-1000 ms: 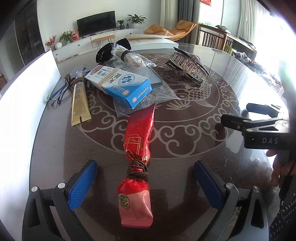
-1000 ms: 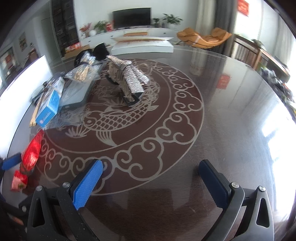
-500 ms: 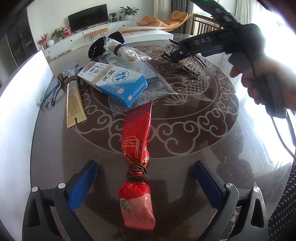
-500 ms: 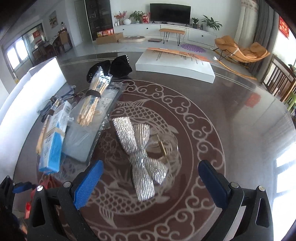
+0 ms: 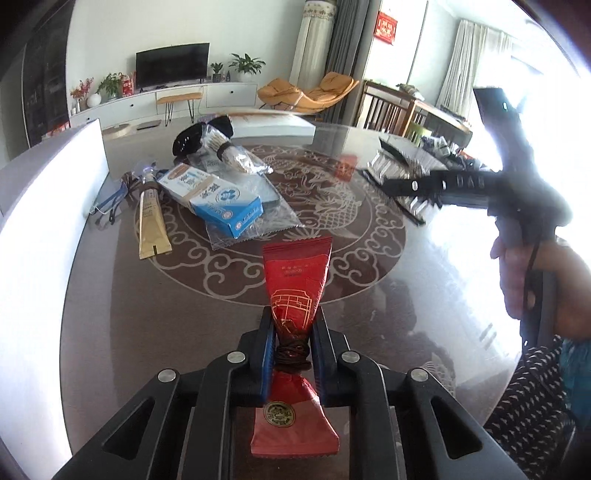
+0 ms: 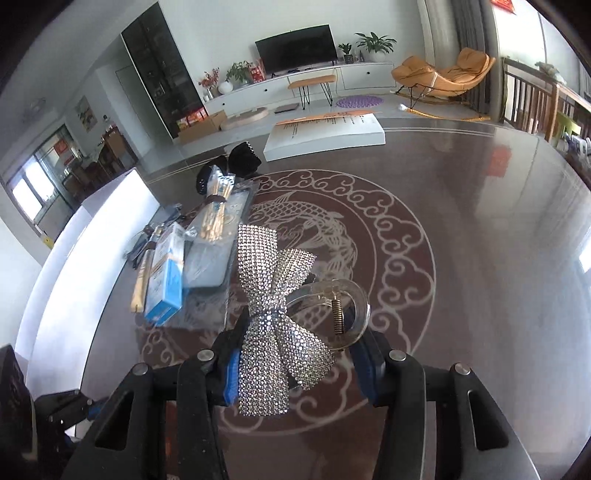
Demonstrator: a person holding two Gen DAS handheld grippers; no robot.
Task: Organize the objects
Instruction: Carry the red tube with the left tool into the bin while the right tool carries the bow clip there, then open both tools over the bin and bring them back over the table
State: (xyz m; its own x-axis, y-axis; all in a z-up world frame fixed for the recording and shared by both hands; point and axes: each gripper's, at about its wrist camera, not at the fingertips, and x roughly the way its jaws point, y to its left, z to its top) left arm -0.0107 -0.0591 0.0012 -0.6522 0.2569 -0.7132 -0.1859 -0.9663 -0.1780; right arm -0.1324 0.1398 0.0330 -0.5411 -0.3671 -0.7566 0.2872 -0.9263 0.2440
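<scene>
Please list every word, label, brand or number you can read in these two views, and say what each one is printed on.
"DA", with a blurred third letter: on the black right gripper.
Blue and white box: Chinese characters and a round logo, too blurred to read.
Red packet in the left gripper: small gold print and a round emblem, unreadable.
Red wall hanging: characters too small.
Gold tube: nothing legible.

Right tongs (image 5: 417,186) motion-blurred, partly glare-washed

A home living room: television (image 6: 296,48), orange lounge chair (image 6: 443,72), potted plants (image 6: 375,44).
</scene>
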